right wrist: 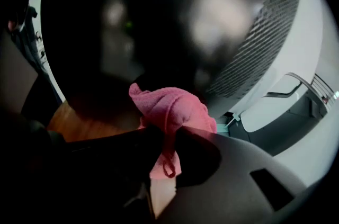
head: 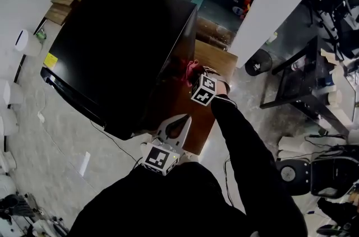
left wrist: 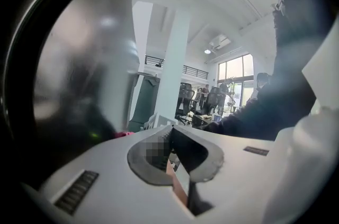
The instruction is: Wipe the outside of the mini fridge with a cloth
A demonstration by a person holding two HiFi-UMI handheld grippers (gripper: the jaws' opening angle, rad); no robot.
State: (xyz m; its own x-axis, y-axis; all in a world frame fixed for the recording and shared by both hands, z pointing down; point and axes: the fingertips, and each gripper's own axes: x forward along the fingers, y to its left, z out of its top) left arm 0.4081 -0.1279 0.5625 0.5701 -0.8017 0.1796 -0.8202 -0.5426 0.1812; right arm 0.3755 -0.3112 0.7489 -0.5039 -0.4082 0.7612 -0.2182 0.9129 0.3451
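Right gripper (right wrist: 167, 135): fingers pinching a crumpled pink terry cloth (right wrist: 172, 106), which is held at the side wall of the glossy black box-shaped mini fridge (head: 118, 45), low down and just above the brown wooden table (head: 216, 59). Left gripper (left wrist: 172, 135): fingers pressed together, nothing between them, near the fridge's nearest corner (contact unclear). Risks: most of the cloth sits ahead of the fingers, so drag on the panel could pull it free. A hard push might shift the fridge.
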